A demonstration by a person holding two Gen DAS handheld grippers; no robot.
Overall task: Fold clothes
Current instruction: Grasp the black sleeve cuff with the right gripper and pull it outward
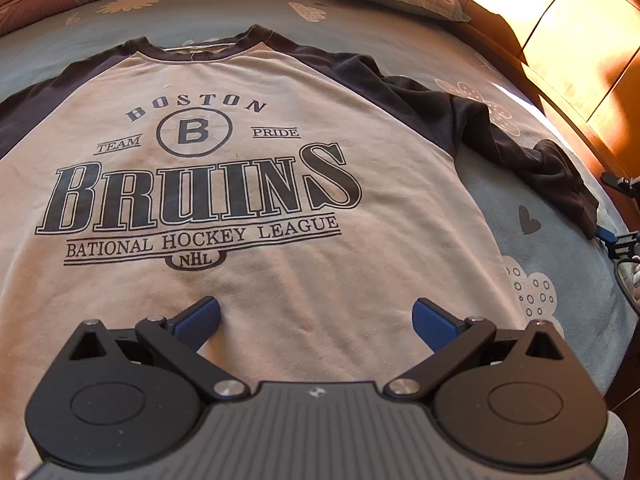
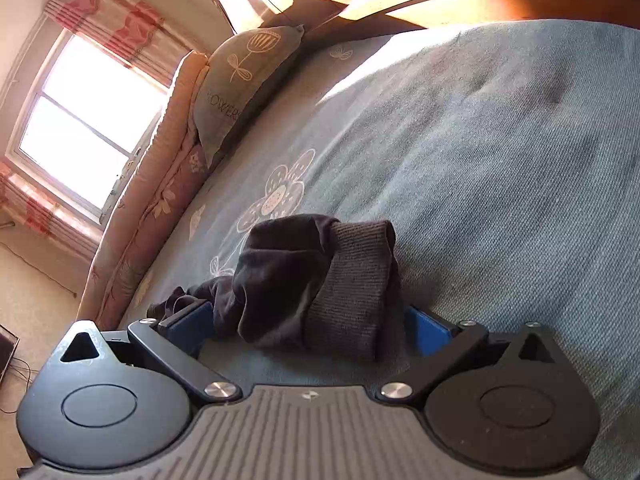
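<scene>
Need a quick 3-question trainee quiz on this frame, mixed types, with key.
1. True or false: the left gripper is shut on the sweatshirt.
2. What lies between the right gripper fingers? A) pillow B) dark sleeve cuff C) nothing
3. Fill in: the big word printed on the chest is ____.

Key: 1 false, it is open above the pale body; 2 B, the dark sleeve cuff, fingers spread wide; 3 BRUINS.
</scene>
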